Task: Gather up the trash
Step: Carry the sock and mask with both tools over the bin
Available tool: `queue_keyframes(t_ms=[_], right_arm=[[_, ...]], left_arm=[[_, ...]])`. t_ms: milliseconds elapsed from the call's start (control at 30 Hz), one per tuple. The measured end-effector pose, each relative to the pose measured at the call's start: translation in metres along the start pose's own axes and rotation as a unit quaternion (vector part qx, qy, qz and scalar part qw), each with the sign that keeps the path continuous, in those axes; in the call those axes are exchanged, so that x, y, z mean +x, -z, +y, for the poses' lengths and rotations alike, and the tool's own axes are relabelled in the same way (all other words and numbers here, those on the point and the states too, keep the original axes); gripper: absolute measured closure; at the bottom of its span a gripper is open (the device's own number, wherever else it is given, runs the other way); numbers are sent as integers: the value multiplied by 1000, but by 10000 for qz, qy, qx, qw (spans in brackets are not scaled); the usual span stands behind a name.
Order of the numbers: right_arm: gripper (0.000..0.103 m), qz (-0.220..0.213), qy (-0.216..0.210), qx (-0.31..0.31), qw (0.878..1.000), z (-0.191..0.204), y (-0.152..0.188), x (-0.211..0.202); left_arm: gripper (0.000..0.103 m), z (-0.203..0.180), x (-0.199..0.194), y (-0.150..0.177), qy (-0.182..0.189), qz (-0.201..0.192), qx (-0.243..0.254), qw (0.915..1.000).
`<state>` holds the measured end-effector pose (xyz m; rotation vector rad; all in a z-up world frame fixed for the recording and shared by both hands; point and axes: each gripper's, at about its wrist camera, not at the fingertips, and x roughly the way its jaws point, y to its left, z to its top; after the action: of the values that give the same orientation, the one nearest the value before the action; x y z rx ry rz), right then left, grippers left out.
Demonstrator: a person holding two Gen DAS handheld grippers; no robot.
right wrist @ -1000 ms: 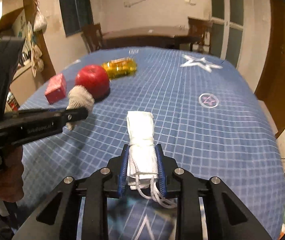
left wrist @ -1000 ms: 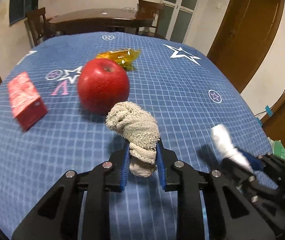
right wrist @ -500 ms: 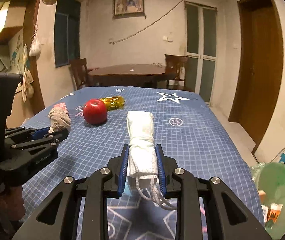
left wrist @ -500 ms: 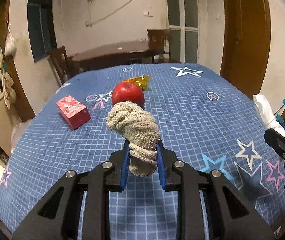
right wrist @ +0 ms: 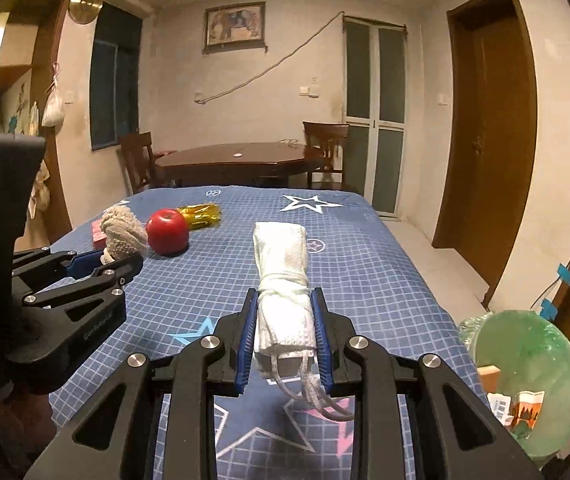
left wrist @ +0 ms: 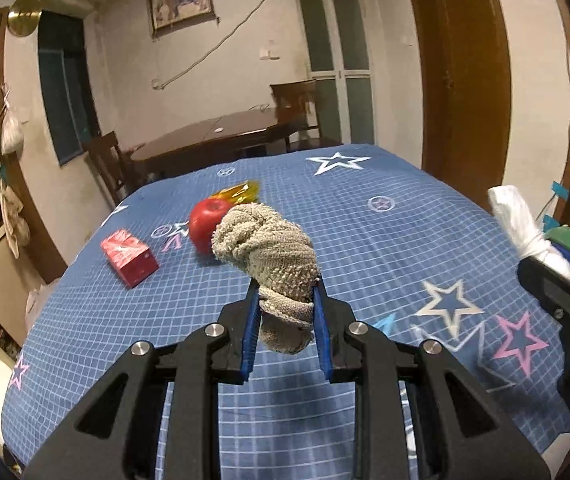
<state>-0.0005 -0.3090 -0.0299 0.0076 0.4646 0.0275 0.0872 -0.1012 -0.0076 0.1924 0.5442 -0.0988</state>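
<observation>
Left tongs point(left wrist: 285, 304) clamp beige sock point(left wrist: 269, 248); right tongs point(right wrist: 283, 316) clamp rolled mask point(right wrist: 283, 276); both now back from apple point(left wrist: 208, 222), near bench point(left wrist: 365, 240) edge, green bin point(right wrist: 525, 376) beside.

You've got two grippers: left gripper point(left wrist: 285, 300), right gripper point(right wrist: 285, 308). One beige rag point(left wrist: 269, 248), one white mask roll point(right wrist: 281, 264), one apple point(right wrist: 167, 231), one red box point(left wrist: 129, 257), one yellow wrapper point(right wrist: 201, 215), one green bin point(right wrist: 525, 376).
</observation>
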Motion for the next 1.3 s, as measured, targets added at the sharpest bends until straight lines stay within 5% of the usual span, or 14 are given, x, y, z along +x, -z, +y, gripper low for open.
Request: queue_keyframes(t_ms=[500,800,1300], right_arm=[[76,-492,1151,318,9916,-91,-8,-74],[76,-549,1829,265,9812,-161,-14,-114],[76,-313,2321,526,9708,-263,-27,-150]], left_arm=[[80,-95,-23,-41,789,-670,856,9909],[80,-152,-27,-58,1370,-867,1340,9776],[80,-236,-25,-69,2223,-824,1958,9516]])
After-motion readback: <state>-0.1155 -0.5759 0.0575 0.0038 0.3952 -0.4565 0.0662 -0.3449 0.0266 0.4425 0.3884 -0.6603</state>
